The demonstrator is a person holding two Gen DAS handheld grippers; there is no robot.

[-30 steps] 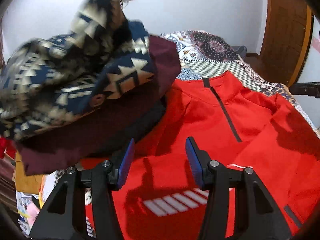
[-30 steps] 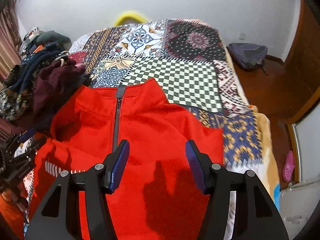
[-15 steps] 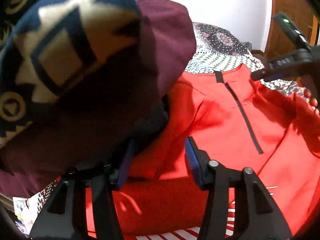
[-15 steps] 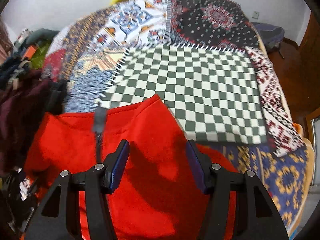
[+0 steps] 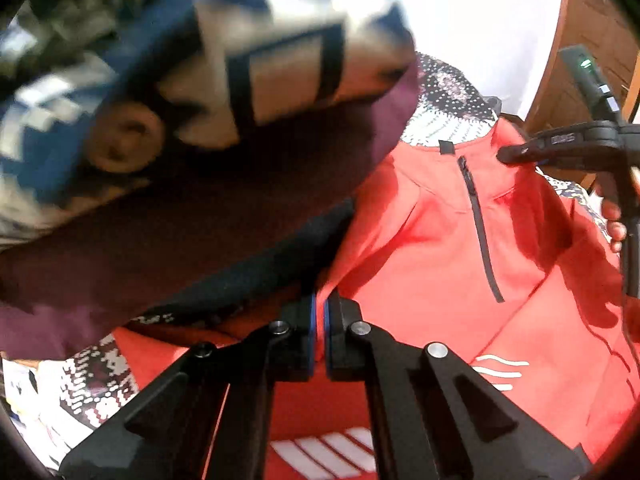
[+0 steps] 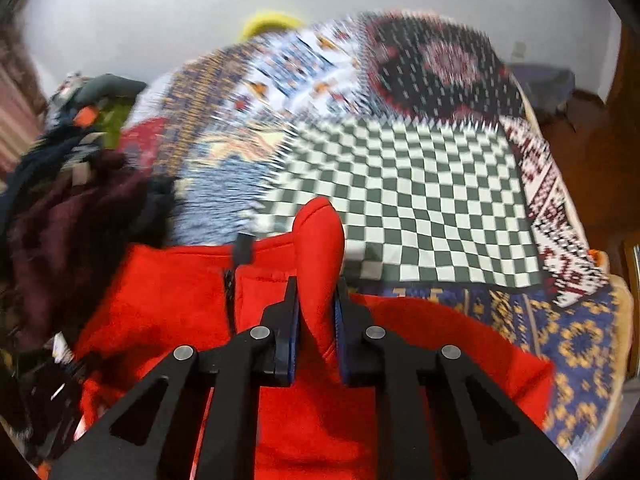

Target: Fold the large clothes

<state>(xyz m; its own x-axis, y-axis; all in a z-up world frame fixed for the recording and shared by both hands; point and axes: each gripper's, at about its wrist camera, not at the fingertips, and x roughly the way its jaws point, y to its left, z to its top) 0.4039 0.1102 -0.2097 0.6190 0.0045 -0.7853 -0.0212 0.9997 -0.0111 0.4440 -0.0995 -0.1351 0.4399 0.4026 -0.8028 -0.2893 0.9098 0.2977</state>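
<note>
A red zip-neck jacket [image 5: 440,240] lies front-up on the patchwork bedspread [image 6: 420,184]. My left gripper [image 5: 319,320] is shut on a thin fold at the jacket's left shoulder edge, just under the overhanging clothes pile. My right gripper [image 6: 317,312] has its jaws closing on the jacket [image 6: 180,300], with the right side of the collar bunched upright between the pads, which press on it. The left wrist view also shows the right gripper [image 5: 506,156] at the collar, and the fingers of a person's hand [image 5: 614,224] holding it.
A pile of clothes crowds the jacket's left side: a blue and cream patterned garment [image 5: 200,80] over a maroon one [image 5: 180,220]. A wooden door [image 5: 592,20] and a grey bag [image 6: 548,80] on the floor are to the right. The checkered patch lies beyond the collar.
Both grippers went from open to shut on the red jacket. The left one sank in under the clothes pile to the shoulder edge. The right one moved forward to the collar.
</note>
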